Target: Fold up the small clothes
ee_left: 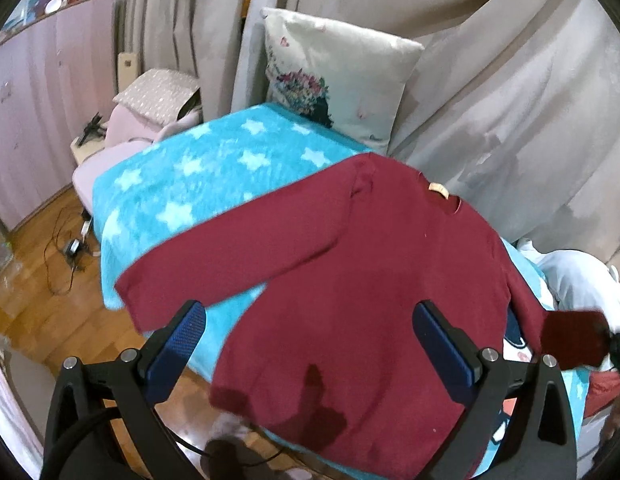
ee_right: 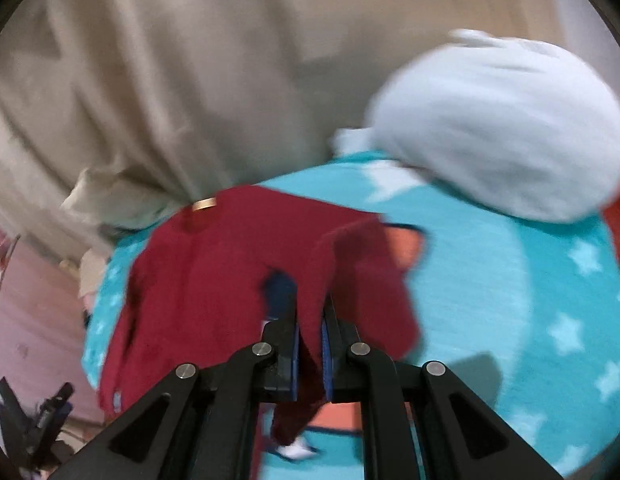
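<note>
Evidently the fold is only at its start: the maroon sweater (ee_left: 350, 280) is spread flat, front down or back up cannot be told, on the turquoise star blanket (ee_left: 182, 184) that covers the bed, with a small tan label (ee_left: 437, 190) showing at the neckline. One sleeve (ee_left: 214, 248) is stretched out straight ahead of the left hand-held gripper (ee_left: 310, 344), whose blue-padded jaws are held wide apart above the hem with nothing between them. The other sleeve (ee_right: 350, 276) is pinched between the nearly closed jaws of the right hand-held gripper (ee_right: 310, 340) and is lifted off the blanket, apparently to be carried across the body; the right wrist view is blurred, so the exact grip point cannot be made out. No fold is seen completed: both sleeves are yet to be laid in, and the body is yet to be doubled over. A dark patch near the hem, just ahead of the left jaws, may be damp. Beyond the right gripper, a pale blue bundle (ee_right: 502, 132) rests on the blanket, and beyond the left one a floral pillow (ee_left: 334, 76) leans against beige curtains (ee_left: 490, 80).
</note>
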{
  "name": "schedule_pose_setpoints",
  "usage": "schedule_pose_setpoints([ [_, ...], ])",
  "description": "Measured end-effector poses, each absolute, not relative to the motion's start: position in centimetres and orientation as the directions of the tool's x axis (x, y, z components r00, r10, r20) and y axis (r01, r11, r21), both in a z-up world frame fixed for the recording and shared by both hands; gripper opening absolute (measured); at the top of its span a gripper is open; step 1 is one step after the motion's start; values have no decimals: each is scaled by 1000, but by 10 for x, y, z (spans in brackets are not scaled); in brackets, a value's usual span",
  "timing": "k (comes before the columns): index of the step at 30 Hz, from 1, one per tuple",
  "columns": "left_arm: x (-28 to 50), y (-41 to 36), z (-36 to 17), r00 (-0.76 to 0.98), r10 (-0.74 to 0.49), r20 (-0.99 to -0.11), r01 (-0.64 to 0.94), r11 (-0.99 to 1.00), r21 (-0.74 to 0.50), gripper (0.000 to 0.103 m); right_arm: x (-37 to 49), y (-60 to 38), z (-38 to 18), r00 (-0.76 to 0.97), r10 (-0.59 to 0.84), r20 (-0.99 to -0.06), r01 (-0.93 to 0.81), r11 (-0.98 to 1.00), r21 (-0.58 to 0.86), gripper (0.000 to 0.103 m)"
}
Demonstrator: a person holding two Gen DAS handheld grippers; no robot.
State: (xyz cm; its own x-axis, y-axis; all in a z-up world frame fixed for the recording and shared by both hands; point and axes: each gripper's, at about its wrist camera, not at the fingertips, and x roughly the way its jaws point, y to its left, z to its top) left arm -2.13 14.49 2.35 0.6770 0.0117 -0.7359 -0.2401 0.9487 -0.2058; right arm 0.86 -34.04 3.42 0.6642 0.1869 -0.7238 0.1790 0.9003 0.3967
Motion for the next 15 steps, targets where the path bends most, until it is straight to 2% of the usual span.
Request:
schedule_pose_setpoints([
  [6,3,187,20,679,5,-734,-207,961,-184,103,101,-236,41,635,294,-714,32,914,405,9],
  [10,20,222,12,662,-12,-750,-201,960,-192,103,170,-160,21,576,361,-734,-28,906,423,9],
  [15,30,269,-1,634,16,-774,-229,959,-168,103,250,-78,-22,499,371,-783,-44,913,405,9],
])
